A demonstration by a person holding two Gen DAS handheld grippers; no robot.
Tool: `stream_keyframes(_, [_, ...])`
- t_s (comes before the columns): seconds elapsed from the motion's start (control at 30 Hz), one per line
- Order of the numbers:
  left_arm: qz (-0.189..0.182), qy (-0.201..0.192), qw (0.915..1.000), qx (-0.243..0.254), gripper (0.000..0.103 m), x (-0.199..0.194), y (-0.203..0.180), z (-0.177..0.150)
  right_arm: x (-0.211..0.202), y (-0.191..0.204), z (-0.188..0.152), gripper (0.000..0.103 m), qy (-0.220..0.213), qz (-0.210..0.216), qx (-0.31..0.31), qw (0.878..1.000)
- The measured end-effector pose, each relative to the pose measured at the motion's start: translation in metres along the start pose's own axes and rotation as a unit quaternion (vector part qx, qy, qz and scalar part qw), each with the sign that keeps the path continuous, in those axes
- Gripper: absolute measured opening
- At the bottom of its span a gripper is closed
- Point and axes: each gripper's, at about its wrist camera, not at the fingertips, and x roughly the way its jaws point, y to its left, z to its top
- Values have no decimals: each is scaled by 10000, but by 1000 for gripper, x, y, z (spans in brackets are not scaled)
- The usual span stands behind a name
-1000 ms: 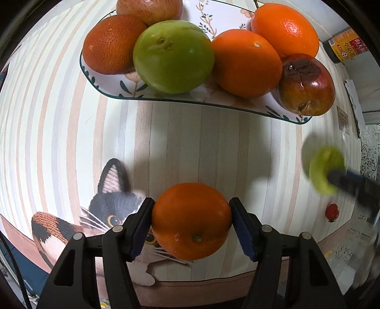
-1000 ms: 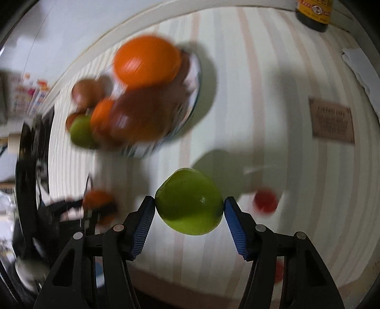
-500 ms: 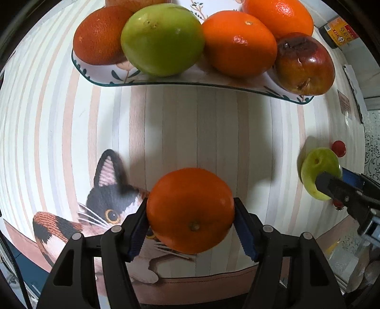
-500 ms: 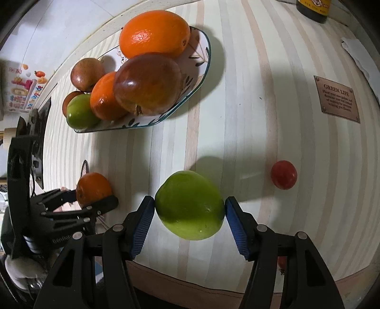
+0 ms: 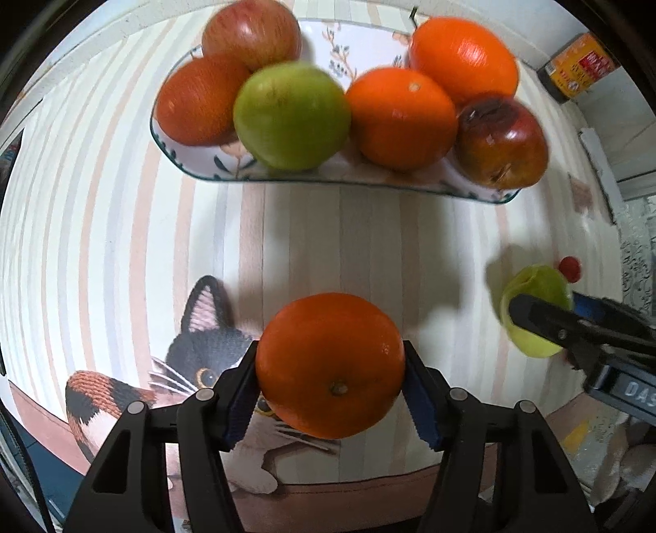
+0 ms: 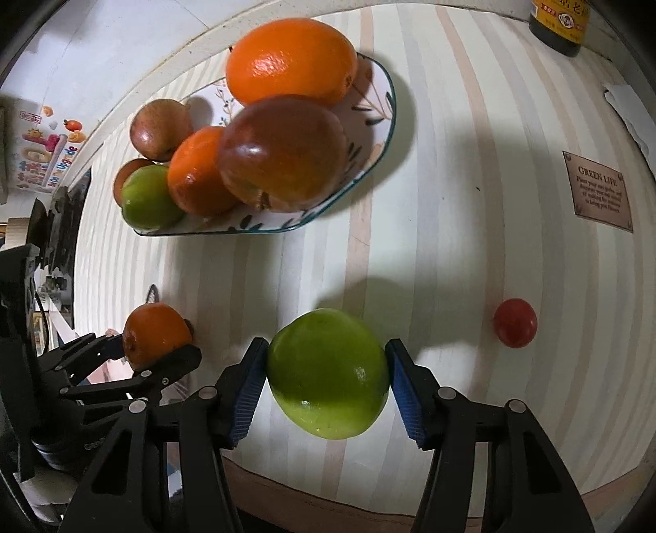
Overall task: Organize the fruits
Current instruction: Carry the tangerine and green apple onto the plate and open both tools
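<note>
L gripper (image 5: pixel 330 371): jaws clenched on an orange (image 5: pixel 330 365), pads pressing both sides, held above the striped worktop (image 5: pixel 123 246) over a cat print (image 5: pixel 197 352). R gripper (image 6: pixel 328 375): jaws have just been closing, grasping a green apple (image 6: pixel 328 373) between the blue pads, also off the worktop, to the right of the L one. Fruit plate (image 5: pixel 328 178) sits at the far side w/ two red apples, three oranges and a green apple (image 5: pixel 291 117) piled on it. Small red tomato (image 6: pixel 515 322) lies on the worktop right of the R gripper, apart from it. Dark bottle (image 6: pixel 557 24) at far right edge; brown plaque (image 6: pixel 598 190) near right side.
</note>
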Motion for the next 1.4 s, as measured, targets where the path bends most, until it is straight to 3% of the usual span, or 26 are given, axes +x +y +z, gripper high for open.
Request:
stream_keyframes(0.2, [-285, -249, 9993, -47, 61, -40, 3, 3, -11, -8, 2, 61, -65, 388, 426, 9983])
stream_keyframes(0.4, [-700, -434, 9965, -163, 61, -80, 10, 18, -30, -20, 10, 61, -183, 1120, 995, 9885])
stream_keyframes(0.63, [-799, -593, 9946, -281, 61, -115, 29, 87, -75, 7, 55, 61, -787, 1476, 824, 9825])
stream_keyframes(0.73, [-759, -559, 9947, -406, 61, -113, 37, 121, -83, 18, 84, 61, -1012, 1361, 731, 9828])
stream_keyframes(0.9, [-858, -282, 9928, -783, 61, -99, 64, 158, -69, 28, 116, 61, -983, 1314, 755, 9836])
stream_keyframes(1.1, [-1069, 6, 9869, -1210, 61, -78, 83, 168, -36, 35, 127, 61, -852, 1459, 870, 9818])
stream_keyframes(1.4, [-1199, 154, 9873, -1032, 61, -69, 63, 172, -40, 32, 128, 69, -845, 1452, 1060, 9801])
